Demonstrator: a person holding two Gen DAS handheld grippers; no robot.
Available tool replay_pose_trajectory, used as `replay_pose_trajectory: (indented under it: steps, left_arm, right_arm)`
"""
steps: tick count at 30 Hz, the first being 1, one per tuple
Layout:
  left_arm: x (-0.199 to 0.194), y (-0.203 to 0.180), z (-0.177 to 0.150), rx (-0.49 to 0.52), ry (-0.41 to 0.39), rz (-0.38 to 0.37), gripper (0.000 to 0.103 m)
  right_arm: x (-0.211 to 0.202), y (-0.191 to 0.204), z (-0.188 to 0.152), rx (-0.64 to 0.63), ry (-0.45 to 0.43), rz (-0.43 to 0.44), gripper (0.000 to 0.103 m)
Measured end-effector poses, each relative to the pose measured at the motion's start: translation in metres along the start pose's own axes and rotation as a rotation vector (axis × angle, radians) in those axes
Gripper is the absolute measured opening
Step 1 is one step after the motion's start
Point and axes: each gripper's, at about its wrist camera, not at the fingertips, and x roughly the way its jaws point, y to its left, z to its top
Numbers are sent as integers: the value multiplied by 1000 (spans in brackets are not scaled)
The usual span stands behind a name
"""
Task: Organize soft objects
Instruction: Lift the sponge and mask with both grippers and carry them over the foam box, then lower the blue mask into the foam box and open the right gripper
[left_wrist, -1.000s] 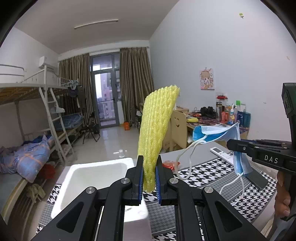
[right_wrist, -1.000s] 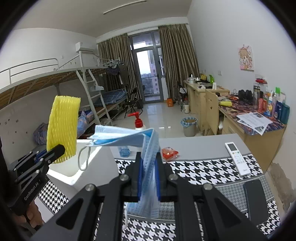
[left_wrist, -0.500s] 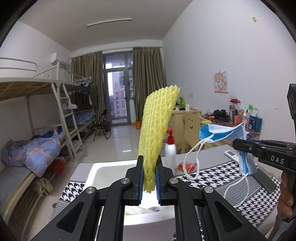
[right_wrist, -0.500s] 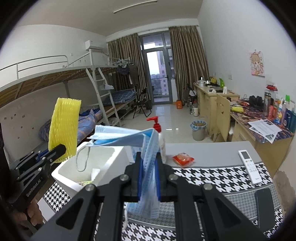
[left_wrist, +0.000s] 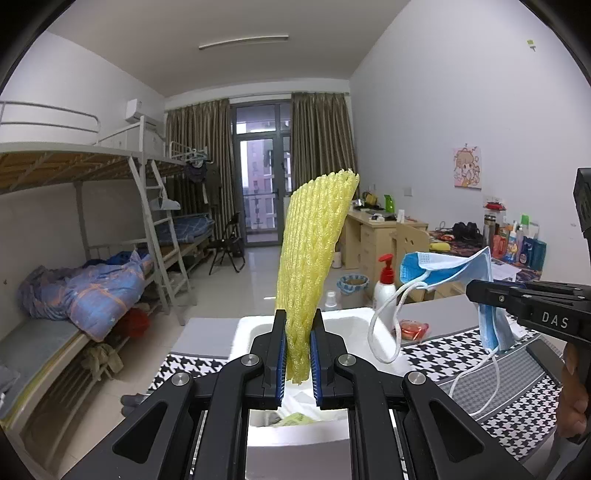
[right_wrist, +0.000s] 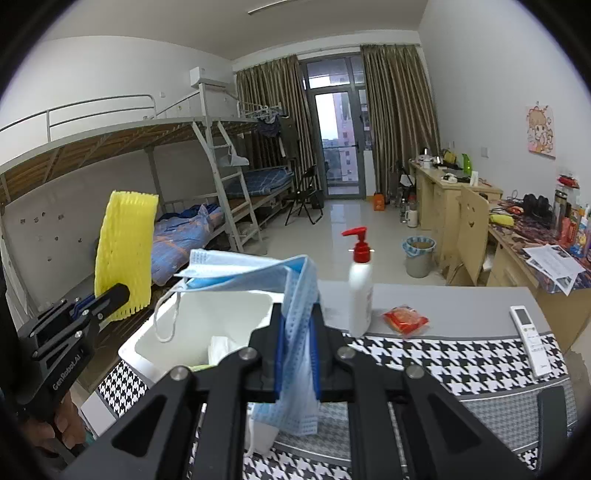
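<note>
My left gripper (left_wrist: 297, 354) is shut on a yellow foam net sleeve (left_wrist: 314, 258) that stands upright above a white box (left_wrist: 343, 317). My right gripper (right_wrist: 297, 350) is shut on a folded blue face mask (right_wrist: 258, 273) whose ear loops hang down. The mask hangs over the near right corner of the white box (right_wrist: 199, 325), which holds white and green soft items. In the right wrist view the yellow sleeve (right_wrist: 123, 258) and left gripper (right_wrist: 107, 301) are at the left. In the left wrist view the mask (left_wrist: 443, 266) and right gripper (left_wrist: 491, 295) are at the right.
A white pump bottle with a red top (right_wrist: 360, 284), a red packet (right_wrist: 405, 319) and a white remote (right_wrist: 528, 339) lie on the table with the houndstooth cloth (right_wrist: 443, 362). A dark phone (right_wrist: 552, 413) lies at the right. Bunk beds and desks stand behind.
Both grippers have moved left and nearer to the white box while keeping their hold. The pump bottle has come into view.
</note>
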Motion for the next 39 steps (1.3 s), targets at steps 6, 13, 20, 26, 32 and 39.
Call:
replay_pose_trajectory:
  steps: [6,13,20,26,32,39]
  left_arm:
    - [-2,16,-3,-10,-1,18,12]
    - [-4,31,-6,-30,4,40,12]
    - [-6,37,-8,-35,0,53,12]
    - [-3,37,-11,-40,8,51,12]
    - [-1,41,-12,-54,14,55,12]
    - [1,46,-12,-59,19,59,12]
  right_arm:
    - [11,17,2,-18,16,15,15]
    - [26,37,3,-44,44,39,15]
    - [41,50,5,-46,68,48,15]
    - [51,56,3,-53,92,49,15]
    - [61,64,4,-77,107,52,15]
    - [72,69,3,-99,126,49,29]
